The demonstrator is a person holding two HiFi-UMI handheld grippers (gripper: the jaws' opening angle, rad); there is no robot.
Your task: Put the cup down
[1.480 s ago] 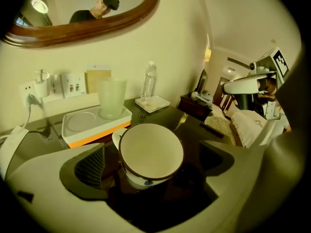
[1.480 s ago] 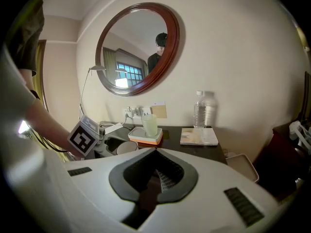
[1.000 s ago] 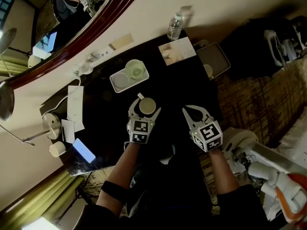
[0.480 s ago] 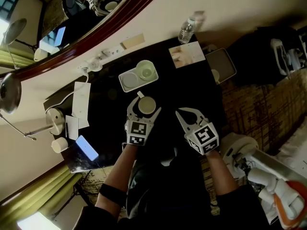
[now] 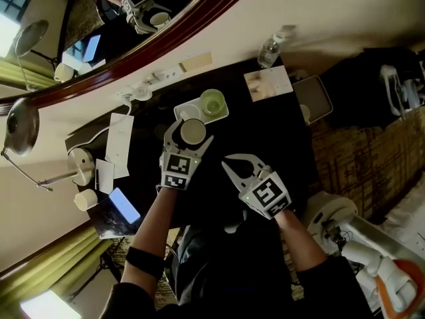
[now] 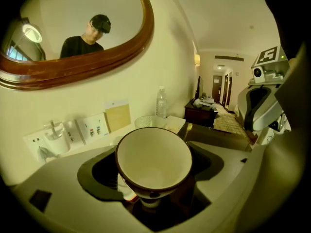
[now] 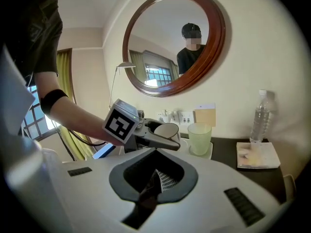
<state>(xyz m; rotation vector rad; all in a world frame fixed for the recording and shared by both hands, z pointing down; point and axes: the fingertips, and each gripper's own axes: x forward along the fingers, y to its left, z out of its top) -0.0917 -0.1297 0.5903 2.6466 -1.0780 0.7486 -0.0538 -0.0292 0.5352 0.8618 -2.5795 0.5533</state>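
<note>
A white cup (image 6: 153,159) with a dark rim sits between the jaws of my left gripper (image 5: 191,129), which is shut on it and holds it in the air, mouth tilted toward the camera. In the head view the cup (image 5: 192,131) hangs over the near left part of a white tray (image 5: 224,113). A pale green cup (image 5: 213,102) stands on that tray. My right gripper (image 5: 229,165) is shut and empty, to the right of the left one over the dark tabletop (image 5: 265,135). From the right gripper view, the held cup (image 7: 166,130) is just left of the green cup (image 7: 199,137).
A water bottle (image 5: 269,50) and a square paper pad (image 5: 267,85) stand at the back right, beside a dark tray (image 5: 313,102). Papers (image 5: 119,145), a lamp base (image 5: 76,168) and a lit phone (image 5: 124,207) lie at the left. Wall sockets (image 5: 163,75) and a round mirror (image 5: 133,18) are behind.
Both grippers have moved toward the wall. The left one carried the cup up to the white tray; the right one shifted left and forward, still shut.
</note>
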